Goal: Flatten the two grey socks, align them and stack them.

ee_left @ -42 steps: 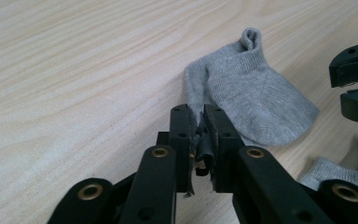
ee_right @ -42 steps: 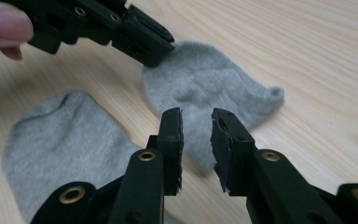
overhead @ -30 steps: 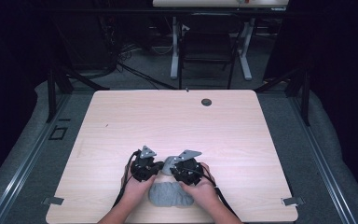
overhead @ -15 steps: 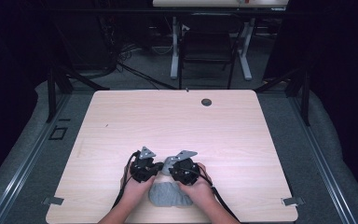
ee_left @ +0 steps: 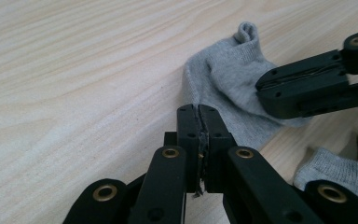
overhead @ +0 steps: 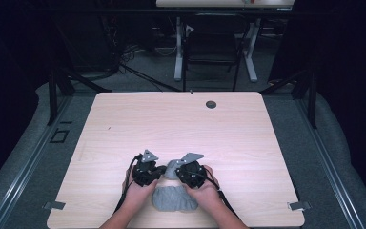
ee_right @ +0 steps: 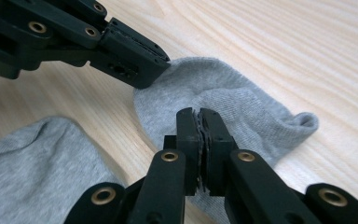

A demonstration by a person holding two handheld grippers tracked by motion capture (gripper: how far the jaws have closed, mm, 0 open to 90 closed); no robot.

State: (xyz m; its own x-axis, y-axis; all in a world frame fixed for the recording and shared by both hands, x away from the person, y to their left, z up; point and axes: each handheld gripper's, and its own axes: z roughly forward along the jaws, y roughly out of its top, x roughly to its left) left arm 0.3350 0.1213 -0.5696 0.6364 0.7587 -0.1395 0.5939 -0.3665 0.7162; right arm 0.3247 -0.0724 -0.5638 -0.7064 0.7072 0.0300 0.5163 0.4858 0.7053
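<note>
Thin pinches on the sock

Both claws, left point(ee_left: 199, 122) and right point(ee_right: 199, 125), are clamped on the sock point(ee_right: 233, 105) lying on the bench point(overhead: 181, 124); the right's jaws have just been closing. Pull and either edge may slip.

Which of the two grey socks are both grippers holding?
The far sock, with the small heel loop, pinched by the left gripper and right gripper. The near sock lies free.

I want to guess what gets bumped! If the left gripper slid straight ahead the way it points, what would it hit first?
Probably the grey sock: the left gripper is shut at its edge, and the fabric lies straight ahead. The right gripper sits off to the side, though depth is hard to judge.
</note>
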